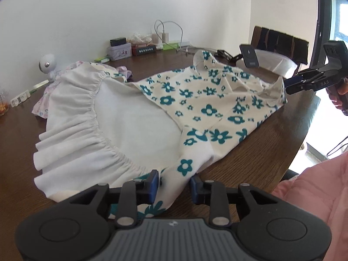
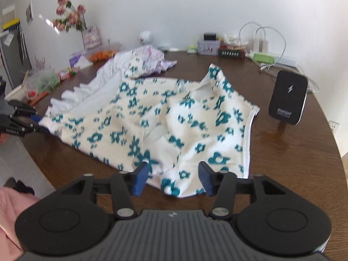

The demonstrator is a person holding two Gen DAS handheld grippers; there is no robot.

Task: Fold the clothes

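Observation:
A cream dress (image 1: 208, 108) (image 2: 165, 119) with teal flowers lies spread on the brown wooden table (image 1: 256, 152), its white ruffled lining (image 1: 91, 121) turned up on the left. My left gripper (image 1: 174, 184) is at the dress's near hem. A fold of cloth lies in the gap between its blue pads, which stand apart from it. My right gripper (image 2: 174, 179) is at the opposite end, open, with the cloth's edge between its fingers but not pinched. Each gripper also shows in the other's view: the right gripper (image 1: 288, 84) and the left gripper (image 2: 37, 124).
A black charger stand (image 2: 288, 97) (image 1: 250, 56) is upright near the dress's far corner. A lilac garment (image 2: 154, 58) is heaped behind the dress. Tins, cables and flowers (image 2: 69, 15) line the wall. A chair (image 1: 280, 41) stands beyond the table. A pink sleeve (image 1: 315, 206) is at lower right.

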